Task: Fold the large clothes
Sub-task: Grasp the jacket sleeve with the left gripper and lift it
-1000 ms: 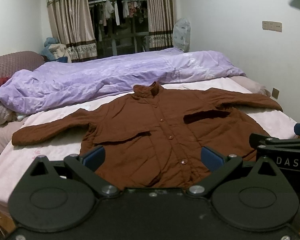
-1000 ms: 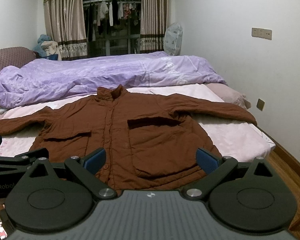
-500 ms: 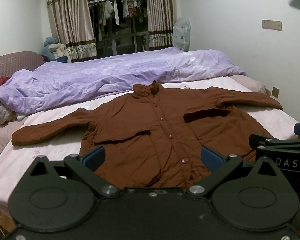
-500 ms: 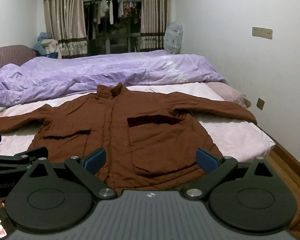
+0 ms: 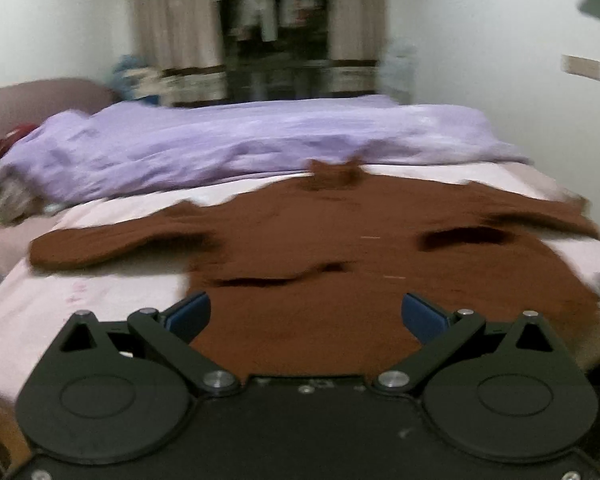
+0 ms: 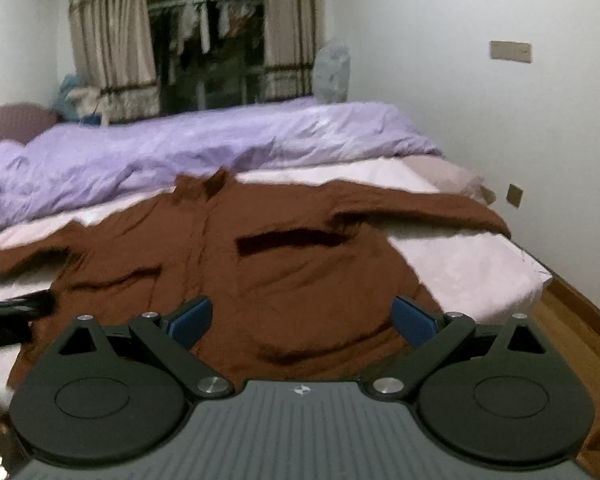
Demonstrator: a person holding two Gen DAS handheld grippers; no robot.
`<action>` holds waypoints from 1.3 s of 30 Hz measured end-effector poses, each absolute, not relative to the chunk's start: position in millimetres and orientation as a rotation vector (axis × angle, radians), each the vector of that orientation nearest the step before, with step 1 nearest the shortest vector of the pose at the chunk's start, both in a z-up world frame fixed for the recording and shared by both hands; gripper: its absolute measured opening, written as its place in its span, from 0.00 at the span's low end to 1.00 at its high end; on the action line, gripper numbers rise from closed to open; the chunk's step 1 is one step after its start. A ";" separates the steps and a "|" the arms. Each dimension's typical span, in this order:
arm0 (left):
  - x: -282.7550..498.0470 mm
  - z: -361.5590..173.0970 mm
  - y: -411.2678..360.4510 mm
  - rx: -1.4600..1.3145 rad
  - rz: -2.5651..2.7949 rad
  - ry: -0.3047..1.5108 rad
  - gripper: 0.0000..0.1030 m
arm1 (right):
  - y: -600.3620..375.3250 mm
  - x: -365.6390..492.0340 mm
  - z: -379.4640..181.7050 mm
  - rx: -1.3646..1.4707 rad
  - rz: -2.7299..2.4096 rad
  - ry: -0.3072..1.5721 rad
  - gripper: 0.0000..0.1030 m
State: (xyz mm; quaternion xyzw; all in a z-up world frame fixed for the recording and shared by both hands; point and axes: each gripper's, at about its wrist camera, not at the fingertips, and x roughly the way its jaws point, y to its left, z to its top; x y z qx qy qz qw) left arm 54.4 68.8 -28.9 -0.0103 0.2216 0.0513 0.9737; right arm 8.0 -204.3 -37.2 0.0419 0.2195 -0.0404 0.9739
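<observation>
We are holding both grippers above the near edge of the bed [image 6: 480,276], looking down along a brown jacket [image 6: 300,272] that is lying flat on the pink sheet, front up, collar pointing away from us and both sleeves spread out to the sides. A purple quilt [image 6: 204,148] is lying bunched across the far half of the bed, just beyond the collar.

The left gripper [image 5: 306,314] is spread wide with nothing between its blue pads, and the right gripper [image 6: 302,314] is equally spread and empty; both are hovering over the hem, not touching cloth as far as we can tell.

We are judging the jacket to be padded: soft and limp, fairly bulky, likely to sag and drag on the sheet rather than slide. We are thinking the best hold is a deep pinch on a thick edge, at a sleeve cuff [image 6: 496,222] or shoulder seam, so the layers fold over together.
</observation>
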 end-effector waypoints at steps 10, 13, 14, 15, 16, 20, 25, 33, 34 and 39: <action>208.1 -77.5 402.7 -0.428 0.599 0.499 1.00 | -236.6 113.9 -69.7 0.059 -0.183 0.602 1.00; 243.1 -84.7 502.3 -0.615 0.676 0.486 1.00 | -246.8 134.4 -67.7 0.103 -0.217 0.614 1.00; 252.3 -88.9 521.1 -0.643 0.694 0.500 1.00 | -249.9 140.9 -67.2 0.116 -0.231 0.614 1.00; 261.8 -94.9 536.2 -0.662 0.710 0.524 1.00 | -252.9 147.5 -67.1 0.124 -0.243 0.613 1.00; 277.2 -103.5 562.7 -0.719 0.713 0.551 1.00 | -254.4 153.1 -67.9 0.125 -0.251 0.616 1.00; 297.6 -124.4 587.3 -0.808 0.725 0.565 1.00 | -263.7 180.7 -75.3 0.119 -0.295 0.658 1.00; 325.8 -123.4 557.7 -0.538 0.812 0.687 0.59 | -289.9 219.7 -90.0 0.158 -0.272 0.698 1.00; 335.4 -76.5 532.5 -0.468 0.771 0.629 0.06 | -345.5 278.0 -82.8 0.170 -0.240 0.729 0.98; 338.6 -63.9 519.9 -0.438 0.755 0.609 0.06 | -349.5 284.1 -80.2 0.158 -0.244 0.723 0.98; 352.6 9.4 408.7 -0.291 0.546 0.469 0.05 | -370.7 324.7 -75.8 0.105 -0.220 0.705 0.98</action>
